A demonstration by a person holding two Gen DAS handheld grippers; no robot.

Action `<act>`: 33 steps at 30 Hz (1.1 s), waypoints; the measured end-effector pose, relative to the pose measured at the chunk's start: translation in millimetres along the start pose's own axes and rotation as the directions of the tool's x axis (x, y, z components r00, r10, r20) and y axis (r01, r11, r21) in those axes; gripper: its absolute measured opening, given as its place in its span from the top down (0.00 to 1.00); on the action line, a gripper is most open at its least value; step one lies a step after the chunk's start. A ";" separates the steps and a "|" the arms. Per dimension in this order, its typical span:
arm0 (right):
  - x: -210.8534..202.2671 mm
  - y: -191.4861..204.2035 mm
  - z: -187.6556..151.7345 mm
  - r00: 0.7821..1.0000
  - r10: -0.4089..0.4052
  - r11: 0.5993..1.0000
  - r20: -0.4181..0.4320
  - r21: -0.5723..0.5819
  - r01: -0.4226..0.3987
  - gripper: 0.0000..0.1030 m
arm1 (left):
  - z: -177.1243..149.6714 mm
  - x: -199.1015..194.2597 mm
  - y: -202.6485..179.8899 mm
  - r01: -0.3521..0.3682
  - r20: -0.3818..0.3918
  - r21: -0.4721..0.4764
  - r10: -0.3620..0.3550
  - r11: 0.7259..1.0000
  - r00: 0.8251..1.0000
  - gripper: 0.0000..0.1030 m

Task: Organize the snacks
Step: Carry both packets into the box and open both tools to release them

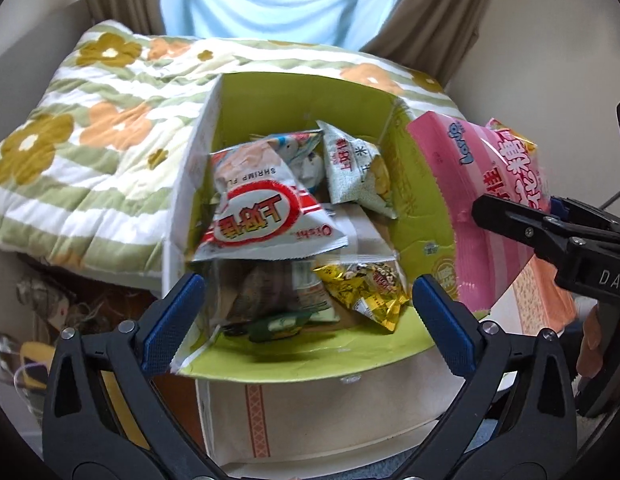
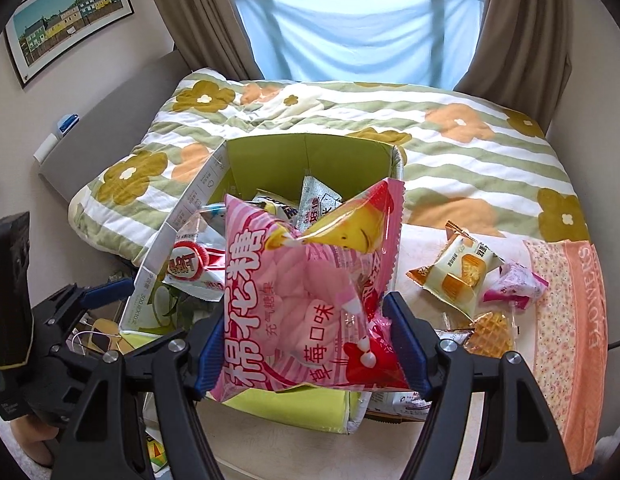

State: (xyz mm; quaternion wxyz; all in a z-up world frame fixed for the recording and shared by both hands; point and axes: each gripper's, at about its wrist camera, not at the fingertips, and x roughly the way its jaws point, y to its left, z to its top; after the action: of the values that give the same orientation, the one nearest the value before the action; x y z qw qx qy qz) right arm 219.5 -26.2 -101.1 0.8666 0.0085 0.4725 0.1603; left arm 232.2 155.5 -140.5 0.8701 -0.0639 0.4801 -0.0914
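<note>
Dangling the pink marshmallow bag (image 2: 310, 300) from clamped right gripper (image 2: 310, 344) fingers at the green box's (image 1: 301, 96) 3 o'clock rim risks an outside drop (left gripper (image 1: 307, 320) gapes empty).

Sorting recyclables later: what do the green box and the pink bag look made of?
Green box: seems printed cardboard, matte inside, with creased flaps and a white cut edge. Pink bag, held by the right gripper: apparently glossy plastic film, crinkled, with a serrated seal.

Pink marshmallow bag (image 2: 305, 304) between fingers (image 2: 406, 344)
</note>
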 end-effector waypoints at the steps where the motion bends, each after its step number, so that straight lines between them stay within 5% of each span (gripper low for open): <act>1: 0.8 -0.2 0.7 1.000 0.008 1.000 -0.002 -0.003 -0.008 0.32 | -1.8 -1.7 2.3 -0.006 0.002 -0.011 0.006 1.000 1.000 0.00; 12: 10.7 8.5 0.2 0.992 0.119 0.993 0.039 -0.024 -0.118 0.16 | -13.5 -19.6 19.2 -0.052 0.037 -0.068 0.055 0.996 0.998 0.01; 15: 9.6 3.9 -3.6 0.992 0.112 0.994 0.060 -0.004 -0.112 0.01 | -15.1 -21.8 20.9 -0.059 0.034 -0.072 0.061 0.996 0.998 0.01; 28: -17.7 -12.8 -15.3 0.994 0.077 0.996 0.082 0.028 -0.080 0.01 | -15.0 -32.3 10.4 -0.016 0.048 -0.039 0.018 0.999 0.999 0.01; 33: -47.1 -33.2 -22.3 0.995 -0.001 0.997 0.101 0.076 -0.007 0.01 | -13.1 -36.4 -1.1 0.030 0.051 0.000 -0.030 1.000 0.998 0.01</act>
State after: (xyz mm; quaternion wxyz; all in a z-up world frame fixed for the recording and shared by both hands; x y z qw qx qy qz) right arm 186.5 -74.3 -80.6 0.8881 0.0504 0.4340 0.1426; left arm 202.0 162.2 -117.3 0.8807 -0.0739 0.4566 -0.1025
